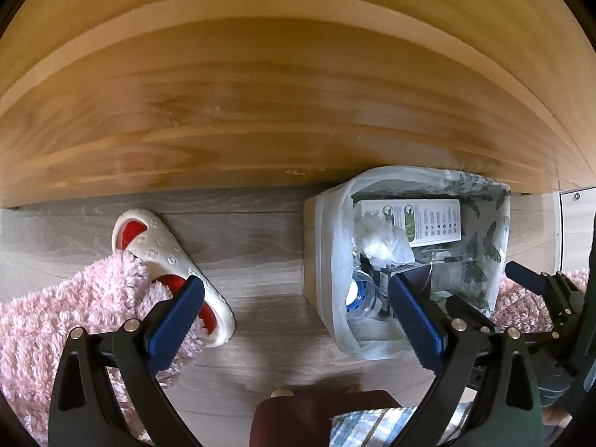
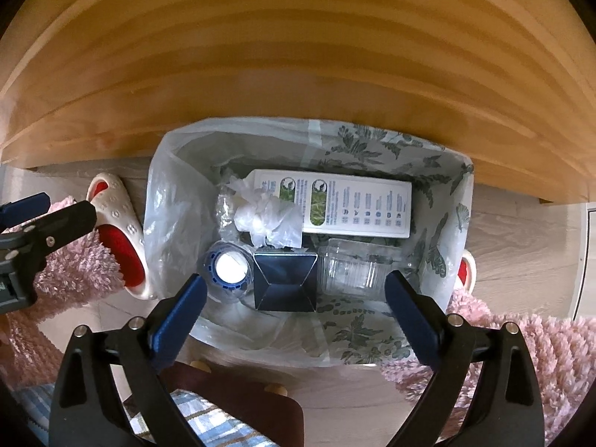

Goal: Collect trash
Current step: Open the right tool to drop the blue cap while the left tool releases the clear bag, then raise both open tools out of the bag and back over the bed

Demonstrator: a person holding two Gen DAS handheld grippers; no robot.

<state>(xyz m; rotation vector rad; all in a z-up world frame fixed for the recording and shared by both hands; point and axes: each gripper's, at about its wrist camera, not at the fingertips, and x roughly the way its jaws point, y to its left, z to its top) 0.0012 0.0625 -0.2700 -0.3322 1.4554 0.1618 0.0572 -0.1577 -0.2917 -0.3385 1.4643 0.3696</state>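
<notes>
A home: slipper point(image 1: 171, 260), fluffy pink rug point(image 1: 74, 309) and lined waste bin point(image 2: 164, 201) beside wooden furniture point(image 1: 279, 93).

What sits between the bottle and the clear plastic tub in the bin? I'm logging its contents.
A dark blue carton, top up, stands between the bottle and the clear tub; the right wrist view shows it best.

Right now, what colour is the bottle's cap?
White cap with a blue ring, clearest from the right wrist.
</notes>
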